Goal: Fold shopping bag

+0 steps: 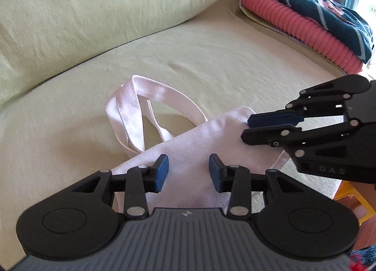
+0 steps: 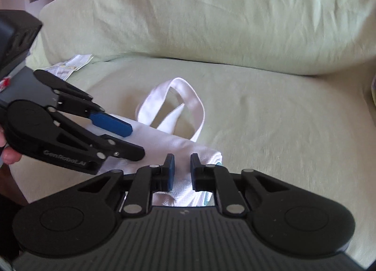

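Shopping bag: white canvas, lying flat on the seat cushion of a pale green sofa, close to the front edge of the seat.
Handles: two white loops, crossed one over the other, pointing to the back cushion.
Left gripper: released; its blue pads stand well apart over the middle of the bag and clamp nothing. I cannot tell if the tips touch the cloth.
Right gripper: also released, with only a narrow gap between the pads; it hovers at the bag's corner on the right side, and no cloth is pinched.
Folded textiles: a pink ribbed piece under a dark green one, at the far right end of the seat.
Paper sheet: at the far left corner of the seat, against the back cushion.
Person: a fingertip shows behind the left gripper.
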Available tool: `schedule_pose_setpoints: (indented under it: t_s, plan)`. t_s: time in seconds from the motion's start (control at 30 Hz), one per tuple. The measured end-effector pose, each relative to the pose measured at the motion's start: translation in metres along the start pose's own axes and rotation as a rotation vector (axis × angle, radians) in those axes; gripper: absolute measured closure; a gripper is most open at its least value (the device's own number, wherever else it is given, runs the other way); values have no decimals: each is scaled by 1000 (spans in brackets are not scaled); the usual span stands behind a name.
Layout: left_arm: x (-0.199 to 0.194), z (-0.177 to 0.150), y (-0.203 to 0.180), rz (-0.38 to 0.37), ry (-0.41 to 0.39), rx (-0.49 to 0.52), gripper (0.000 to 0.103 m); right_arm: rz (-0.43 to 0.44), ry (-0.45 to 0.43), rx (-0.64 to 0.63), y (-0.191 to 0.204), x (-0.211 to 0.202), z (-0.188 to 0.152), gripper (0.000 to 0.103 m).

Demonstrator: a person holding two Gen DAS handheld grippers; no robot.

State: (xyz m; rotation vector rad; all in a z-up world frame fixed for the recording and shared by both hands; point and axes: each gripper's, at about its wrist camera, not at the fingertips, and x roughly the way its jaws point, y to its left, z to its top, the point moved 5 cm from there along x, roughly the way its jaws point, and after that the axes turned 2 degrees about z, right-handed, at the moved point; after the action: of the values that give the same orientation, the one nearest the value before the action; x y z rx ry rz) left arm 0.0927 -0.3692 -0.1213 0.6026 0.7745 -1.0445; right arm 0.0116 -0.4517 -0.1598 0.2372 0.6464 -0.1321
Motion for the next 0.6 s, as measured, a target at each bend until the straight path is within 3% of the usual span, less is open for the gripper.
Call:
schedule_pose_setpoints:
  t_s: [0.27, 0.6]
  plan:
    - [-15, 0, 2, 100, 35, -42, 56, 34, 16, 118, -21, -5, -6, 97]
    - [-2, -7, 3, 146, 17, -28, 57, 39, 34, 102, -20, -7, -9, 97]
